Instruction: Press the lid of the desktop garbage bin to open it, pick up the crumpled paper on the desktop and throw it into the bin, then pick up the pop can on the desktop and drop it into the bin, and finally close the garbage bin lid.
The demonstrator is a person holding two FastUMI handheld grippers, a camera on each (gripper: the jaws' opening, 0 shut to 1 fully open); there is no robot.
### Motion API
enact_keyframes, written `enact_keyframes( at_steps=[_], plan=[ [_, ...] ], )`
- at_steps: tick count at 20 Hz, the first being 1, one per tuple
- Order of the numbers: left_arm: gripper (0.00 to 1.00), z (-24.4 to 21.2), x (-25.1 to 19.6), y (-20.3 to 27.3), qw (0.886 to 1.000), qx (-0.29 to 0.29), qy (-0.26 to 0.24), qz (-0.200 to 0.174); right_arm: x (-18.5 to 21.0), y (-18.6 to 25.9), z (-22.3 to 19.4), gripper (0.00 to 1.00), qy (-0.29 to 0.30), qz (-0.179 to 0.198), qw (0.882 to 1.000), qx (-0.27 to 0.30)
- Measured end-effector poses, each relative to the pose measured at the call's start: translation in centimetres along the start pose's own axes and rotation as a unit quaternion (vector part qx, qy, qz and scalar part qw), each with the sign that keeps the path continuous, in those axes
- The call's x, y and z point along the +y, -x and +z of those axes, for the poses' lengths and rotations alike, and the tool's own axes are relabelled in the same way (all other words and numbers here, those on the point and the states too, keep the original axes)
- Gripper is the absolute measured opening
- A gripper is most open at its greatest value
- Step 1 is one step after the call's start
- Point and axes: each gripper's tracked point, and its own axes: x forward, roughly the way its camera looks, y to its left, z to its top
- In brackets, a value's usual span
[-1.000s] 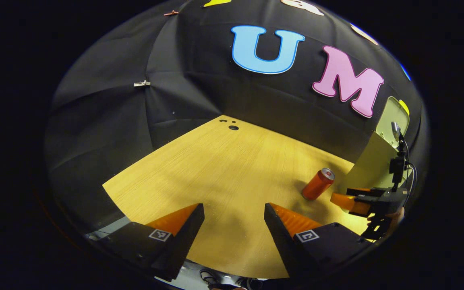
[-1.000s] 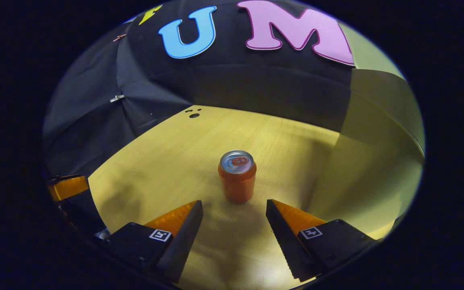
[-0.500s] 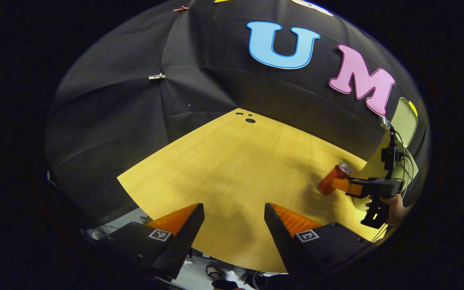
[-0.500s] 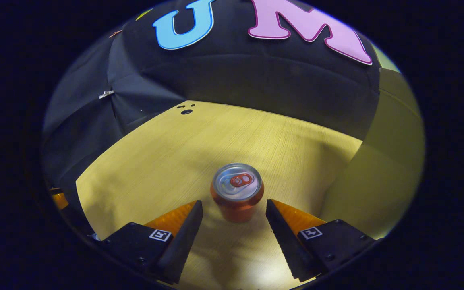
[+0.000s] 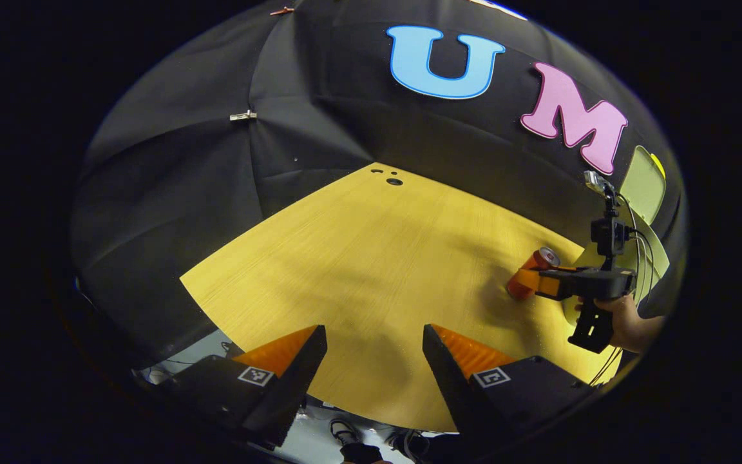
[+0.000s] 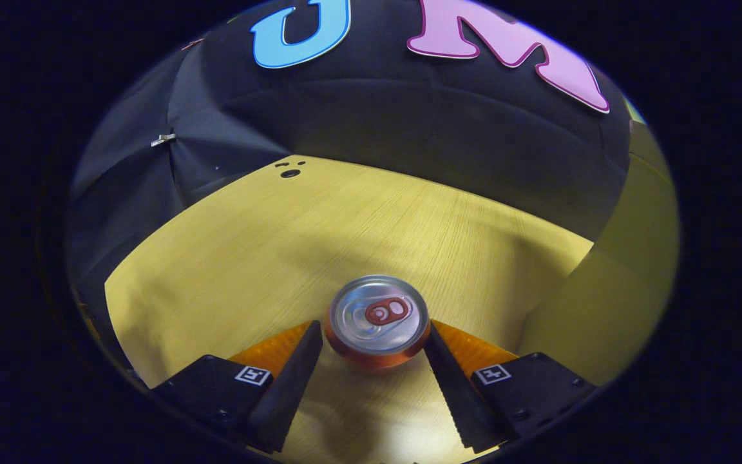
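Orange can (image 6: 377, 322) now between right gripper (image 6: 374, 361) jaws, up from well ahead a second ago; upright on surface (image 6: 268, 258), beside bin (image 6: 603, 303). Jaws spread, flanking, not yet pinching. Left gripper (image 5: 374, 361) spread, idle. Next, probably: squeeze, lift.

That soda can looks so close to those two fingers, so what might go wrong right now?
The pop can stands upright between the right gripper fingers, which look open and not yet pressing on it. A finger may nudge it and tip it on the desktop. Gripped so near its top, it might slip. The bin stands close beside, so a swing may bump it.
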Motion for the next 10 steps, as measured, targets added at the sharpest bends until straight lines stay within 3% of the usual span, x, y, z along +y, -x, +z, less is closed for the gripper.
enact_keyframes(
  at_steps=[2, 3, 10],
  plan=[
    [0.96, 0.1, -0.3, 0.1, 1.000, -0.001, -0.001, -0.005, -0.1, -0.3, 0.4, 0.97, 0.007, 0.000, 1.000, -0.003],
    [0.96, 0.1, -0.4, 0.1, 1.000, -0.001, -0.003, -0.006, 0.0, -0.1, 0.4, 0.83, 0.009, 0.004, 1.000, -0.002],
    [0.96, 0.5, -1.2, 0.0, 1.000, -0.006, -0.014, -0.027, 0.9, 3.6, 3.5, 0.83, 0.024, 0.022, 0.999, -0.037]
  ],
)
